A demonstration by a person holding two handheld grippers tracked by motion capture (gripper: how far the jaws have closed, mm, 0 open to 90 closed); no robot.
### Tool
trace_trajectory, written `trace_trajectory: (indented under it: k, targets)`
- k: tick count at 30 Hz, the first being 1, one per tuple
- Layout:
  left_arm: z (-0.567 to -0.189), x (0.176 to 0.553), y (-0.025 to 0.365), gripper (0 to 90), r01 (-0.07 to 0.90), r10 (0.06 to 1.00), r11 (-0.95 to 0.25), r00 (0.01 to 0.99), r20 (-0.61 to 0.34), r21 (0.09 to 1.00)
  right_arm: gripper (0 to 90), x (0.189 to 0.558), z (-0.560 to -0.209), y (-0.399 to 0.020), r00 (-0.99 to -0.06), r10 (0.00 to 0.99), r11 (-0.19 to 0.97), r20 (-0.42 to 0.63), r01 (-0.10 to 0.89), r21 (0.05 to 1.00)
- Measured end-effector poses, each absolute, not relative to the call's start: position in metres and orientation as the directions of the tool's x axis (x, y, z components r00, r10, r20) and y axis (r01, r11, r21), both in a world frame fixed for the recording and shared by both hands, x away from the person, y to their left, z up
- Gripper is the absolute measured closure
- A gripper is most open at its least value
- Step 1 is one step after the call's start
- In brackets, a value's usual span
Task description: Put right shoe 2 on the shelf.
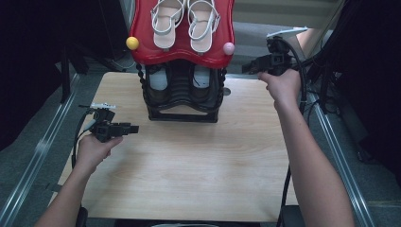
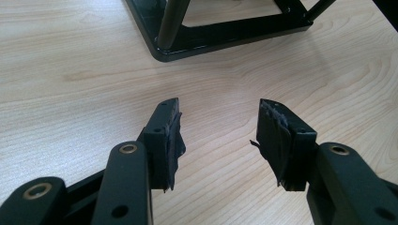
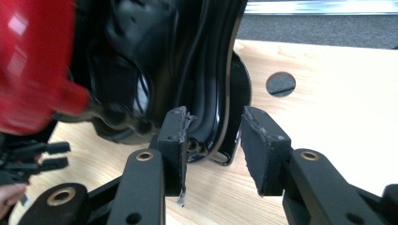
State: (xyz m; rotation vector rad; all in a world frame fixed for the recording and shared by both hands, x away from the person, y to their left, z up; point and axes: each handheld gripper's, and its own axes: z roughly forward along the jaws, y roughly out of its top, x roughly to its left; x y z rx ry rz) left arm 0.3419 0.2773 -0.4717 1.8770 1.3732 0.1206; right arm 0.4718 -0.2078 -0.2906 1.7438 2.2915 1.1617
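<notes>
Your right gripper (image 3: 213,150) has its fingers (image 3: 263,145) spread apart with nothing clamped, though the black frame edge of the shoe rack (image 1: 182,101) stands just ahead of the gap. In the high view that gripper (image 1: 250,66) sits at the rack's right side, near the pink knob (image 1: 229,48) on the red top shelf (image 1: 142,38). Your left gripper (image 2: 218,136) is released too, fingers wide over bare table (image 2: 70,93), with the rack's base corner a little way ahead. The white sandals (image 1: 184,21) lie side by side on that red shelf, untouched. So by my read, you're only at the approach: nothing gripped yet, and the real work on the rack is all ahead.
</notes>
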Motion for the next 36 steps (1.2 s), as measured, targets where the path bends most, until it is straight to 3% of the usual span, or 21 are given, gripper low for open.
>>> trace_trajectory:
  k: [36]
  targets:
    - [-0.476,0.343,0.273,50.4,0.756,0.837,-0.121,0.427,-0.344,0.643,61.6,0.422,-0.443,-0.197,-0.444,0.794,0.204,0.416,0.838,0.506]
